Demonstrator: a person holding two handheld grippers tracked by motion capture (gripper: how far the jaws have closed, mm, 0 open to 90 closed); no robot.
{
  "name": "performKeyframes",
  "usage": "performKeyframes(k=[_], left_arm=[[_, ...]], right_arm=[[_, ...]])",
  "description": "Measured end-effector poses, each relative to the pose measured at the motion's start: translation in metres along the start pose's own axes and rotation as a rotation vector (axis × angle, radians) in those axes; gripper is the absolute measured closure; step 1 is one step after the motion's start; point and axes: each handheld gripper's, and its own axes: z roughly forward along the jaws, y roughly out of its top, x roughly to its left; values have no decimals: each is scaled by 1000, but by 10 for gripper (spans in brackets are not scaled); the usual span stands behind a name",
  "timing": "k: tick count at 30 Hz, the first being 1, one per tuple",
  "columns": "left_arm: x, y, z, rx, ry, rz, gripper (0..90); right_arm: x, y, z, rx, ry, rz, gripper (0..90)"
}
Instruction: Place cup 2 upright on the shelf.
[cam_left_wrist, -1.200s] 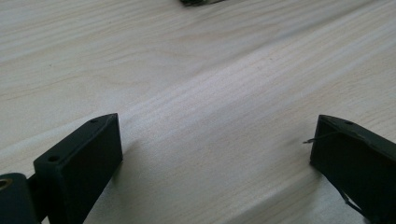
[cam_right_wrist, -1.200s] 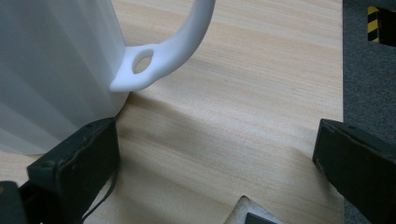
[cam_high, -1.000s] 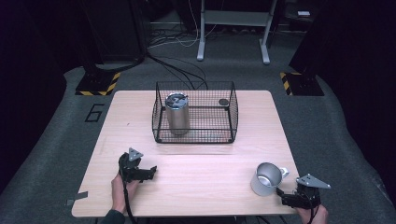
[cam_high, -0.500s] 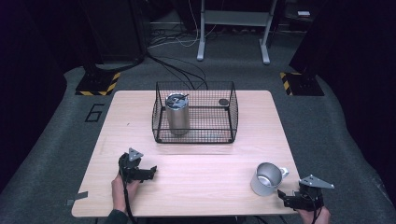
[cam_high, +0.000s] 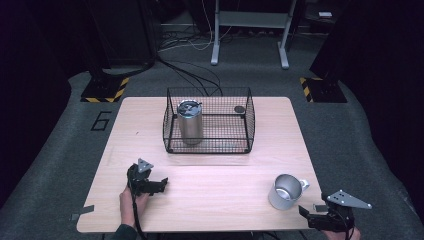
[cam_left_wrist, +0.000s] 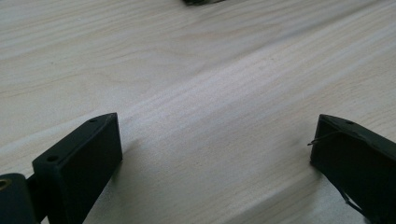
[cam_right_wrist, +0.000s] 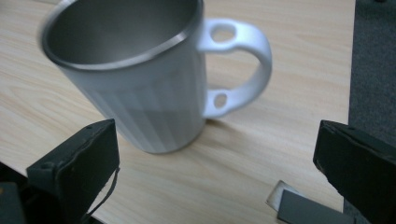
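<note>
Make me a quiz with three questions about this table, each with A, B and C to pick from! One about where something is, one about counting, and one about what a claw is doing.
1. Where does the tall steel canister stand?
A. Inside the wire basket
B. Beside the mug
C. On the floor

2. How many metal mugs with a handle are on the table?
A. One
B. Two
C. Three

3. How is the right claw set?
A. Shut on the mug
B. Open, with nothing held
C. Shut on the basket

Answers:
1. A, since the high view shows the canister upright within the basket's black mesh walls.
2. A, since a single mug stands near the table's right front corner.
3. B, since the right gripper view shows both jaws wide apart, with the mug ahead of them and untouched.
</note>
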Motion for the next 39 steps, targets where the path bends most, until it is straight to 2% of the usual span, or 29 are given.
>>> performKeyframes(k=[4, 9, 22, 28, 39], left_arm=[[0, 0, 0, 0, 0, 0, 19], [0, 0, 0, 0, 0, 0, 20], [0, 0, 0, 0, -5, 3, 20], [0, 0, 0, 0, -3, 5, 20], [0, 0, 0, 5, -8, 6, 20]], right_arm=[[9, 11, -6, -38, 25, -19, 0], [18, 22, -7, -47, 47, -52, 0], [34, 42, 12, -38, 83, -108, 0], [40, 50, 23, -24, 68, -142, 0], [44, 50, 35, 6, 40, -158, 0]])
